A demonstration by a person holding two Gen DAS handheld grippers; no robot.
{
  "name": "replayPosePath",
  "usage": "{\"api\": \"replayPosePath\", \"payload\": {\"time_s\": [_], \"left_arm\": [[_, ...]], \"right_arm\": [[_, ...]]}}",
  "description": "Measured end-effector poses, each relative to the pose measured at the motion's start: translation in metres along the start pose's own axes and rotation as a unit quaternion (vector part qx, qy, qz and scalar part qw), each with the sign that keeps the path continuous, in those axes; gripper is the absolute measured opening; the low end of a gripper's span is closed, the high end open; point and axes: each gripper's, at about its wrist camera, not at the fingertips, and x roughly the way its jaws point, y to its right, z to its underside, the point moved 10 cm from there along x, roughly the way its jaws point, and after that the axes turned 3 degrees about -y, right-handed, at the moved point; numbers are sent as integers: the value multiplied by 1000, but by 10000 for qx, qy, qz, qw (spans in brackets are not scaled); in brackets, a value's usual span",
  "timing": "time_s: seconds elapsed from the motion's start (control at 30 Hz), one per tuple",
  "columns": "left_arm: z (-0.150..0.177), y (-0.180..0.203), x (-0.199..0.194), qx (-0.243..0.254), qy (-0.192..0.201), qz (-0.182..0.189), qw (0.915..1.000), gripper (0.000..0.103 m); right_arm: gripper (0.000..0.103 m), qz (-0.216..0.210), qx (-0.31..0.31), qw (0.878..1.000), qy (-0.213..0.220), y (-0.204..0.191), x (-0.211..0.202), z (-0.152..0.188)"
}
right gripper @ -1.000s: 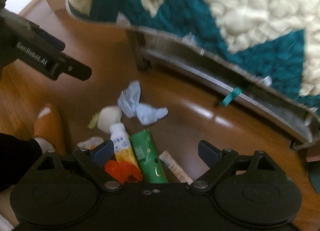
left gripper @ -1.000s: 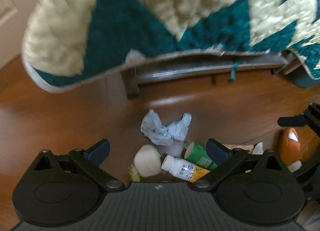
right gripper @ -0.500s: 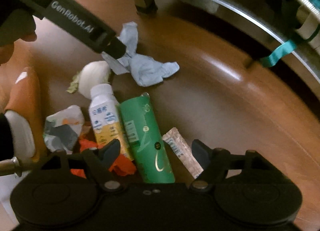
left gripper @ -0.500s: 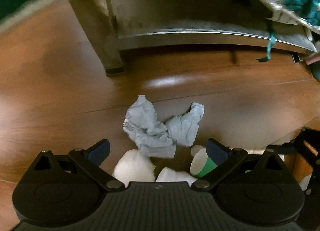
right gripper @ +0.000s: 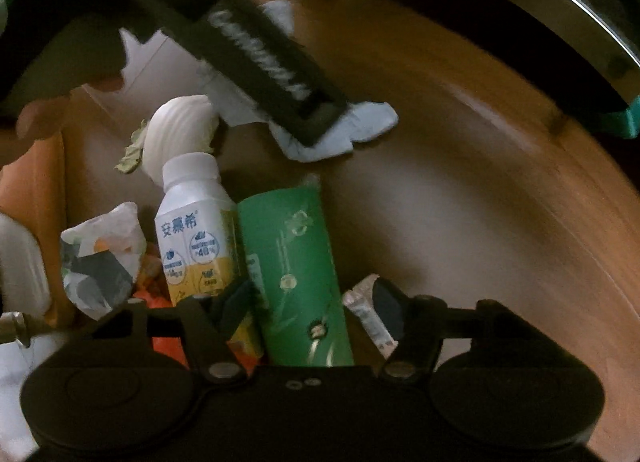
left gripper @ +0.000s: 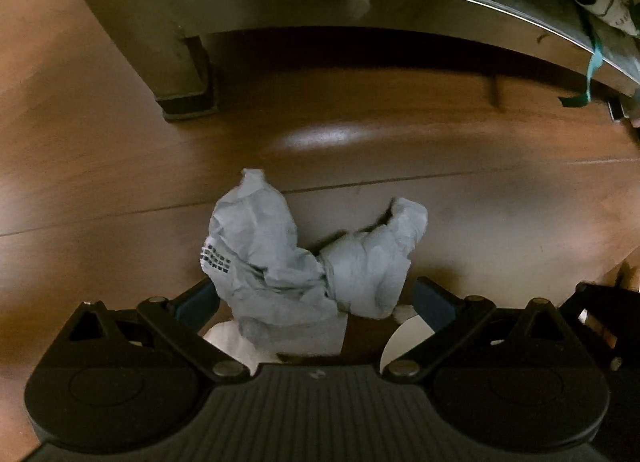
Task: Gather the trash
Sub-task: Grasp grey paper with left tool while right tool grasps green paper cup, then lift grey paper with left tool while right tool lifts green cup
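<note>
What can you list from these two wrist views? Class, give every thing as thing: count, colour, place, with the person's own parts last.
crumpled paper: one, pale blue-grey, on the floor between the left gripper's fingers
white ball: one, white, behind the bottle
bottle: one, white and yellow, lying beside the tube
tube: one, green, between the right gripper's fingers
sachet: one, whitish, right of the tube
wrapper: one, white, grey and orange, left of the bottle
floor: wood, brown
furniture leg: one, grey, far side
left gripper: black, open around the paper
right gripper: black, jaws just closing, tube between them
</note>
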Motion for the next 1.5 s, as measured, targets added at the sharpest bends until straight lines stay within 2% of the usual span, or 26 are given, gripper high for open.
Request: {"api": "replayPosePath", "payload": {"time_s": [0.2, 0.27, 0.57, 0.63, 0.7, 0.9, 1.13, 1.3, 1.5], "left_arm": [[-5, -2, 15, -105, -80, -24, 9999, 102], [-7, 0, 18, -83, -92, -49, 9999, 97], [-13, 11, 13, 75, 66, 66, 9999, 73], [-11, 13, 9, 131, 120, 69, 9998, 63], [-11, 17, 4, 151, 174, 110, 9997, 57], [-3, 20, -17, 71, 280, 247, 9993, 53], [7, 22, -63, 150, 392, 210, 9989, 53], [12, 21, -127, 284, 674, 183, 9972, 53], [17, 34, -212, 223, 1212, 176, 9922, 53]], "right_arm": [[54, 20, -104, 9999, -51, -6, 11, -6], [49, 38, -114, 9999, -51, -7, 12, -8], [48, 83, 114, 9999, -81, -1, 6, -4], [48, 92, 191, 9998, -46, 0, 2, -3], [48, 84, 293, 9995, -2, 2, -6, -2], [48, 273, 425, 9987, 82, 6, -33, 11], [48, 508, 669, 9961, 280, 11, -83, 25], [48, 653, 709, 9932, 650, 6, -138, 23], [48, 749, 762, 9863, 1259, -4, -221, 26]]}}
